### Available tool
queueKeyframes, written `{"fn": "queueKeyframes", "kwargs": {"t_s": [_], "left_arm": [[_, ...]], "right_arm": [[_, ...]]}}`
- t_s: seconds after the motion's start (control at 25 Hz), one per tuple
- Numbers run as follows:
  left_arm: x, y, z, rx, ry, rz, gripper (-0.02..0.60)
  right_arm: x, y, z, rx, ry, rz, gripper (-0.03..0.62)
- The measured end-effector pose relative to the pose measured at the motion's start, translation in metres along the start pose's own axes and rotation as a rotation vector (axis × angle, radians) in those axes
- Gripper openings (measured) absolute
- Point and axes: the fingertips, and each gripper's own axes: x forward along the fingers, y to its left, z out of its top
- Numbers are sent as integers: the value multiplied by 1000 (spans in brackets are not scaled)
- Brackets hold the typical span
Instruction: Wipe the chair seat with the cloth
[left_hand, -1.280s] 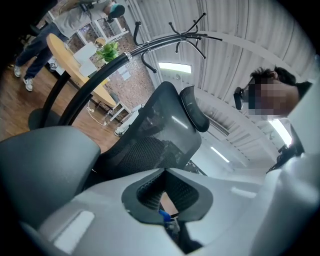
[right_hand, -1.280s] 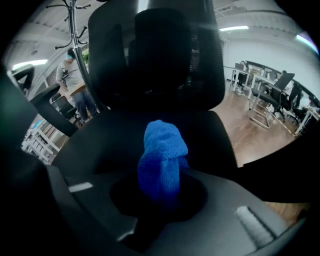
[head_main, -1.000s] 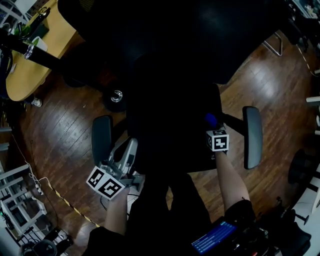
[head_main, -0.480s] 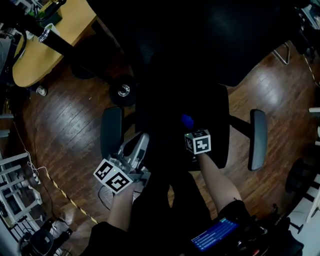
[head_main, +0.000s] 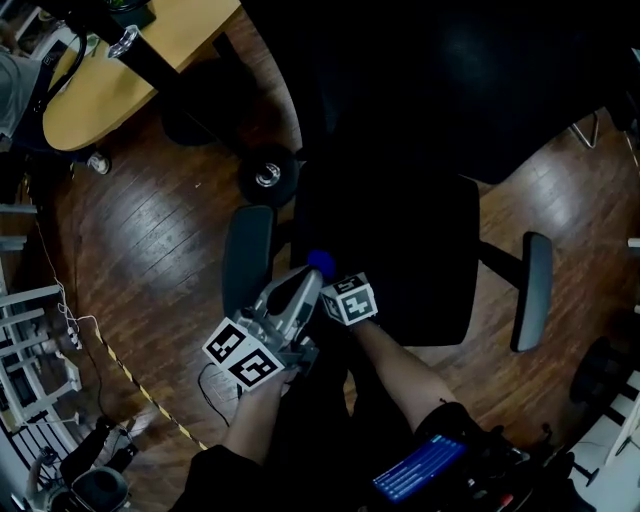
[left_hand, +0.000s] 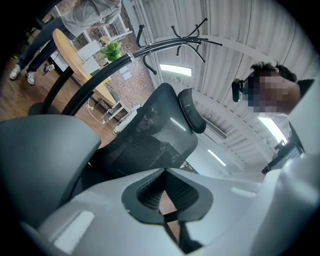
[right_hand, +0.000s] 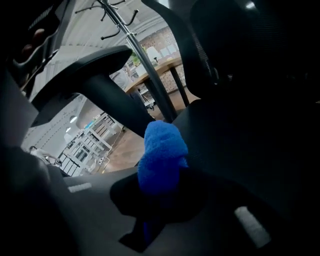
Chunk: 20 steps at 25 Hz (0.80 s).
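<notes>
The black chair seat fills the middle of the head view. My right gripper is shut on a blue cloth at the seat's front left corner. The right gripper view shows the cloth bunched between the jaws, against the dark seat. My left gripper is shut and holds nothing. It lies beside the left armrest with its tip close to the cloth. In the left gripper view, that gripper points up past the armrest at the mesh backrest.
A wooden table stands at the upper left on the plank floor. A chair caster sits behind the left armrest. The right armrest is far right. A cable runs over the floor. A coat rack stands behind the chair.
My right gripper has carried the cloth leftward across the seat, from near the right armrest to the front left corner. The left gripper has stayed beside the left armrest.
</notes>
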Motion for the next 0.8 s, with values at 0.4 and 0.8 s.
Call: {"fn": "queueKeyframes", "kwargs": {"t_s": [0.4, 0.8], "left_arm": [[-1, 0, -3, 24, 11, 2, 2], [8, -3, -17, 31, 43, -11, 2]], "right_arm": [[-76, -111, -48, 83, 11, -217, 38], [-208, -223, -90, 173, -20, -495, 38]]}}
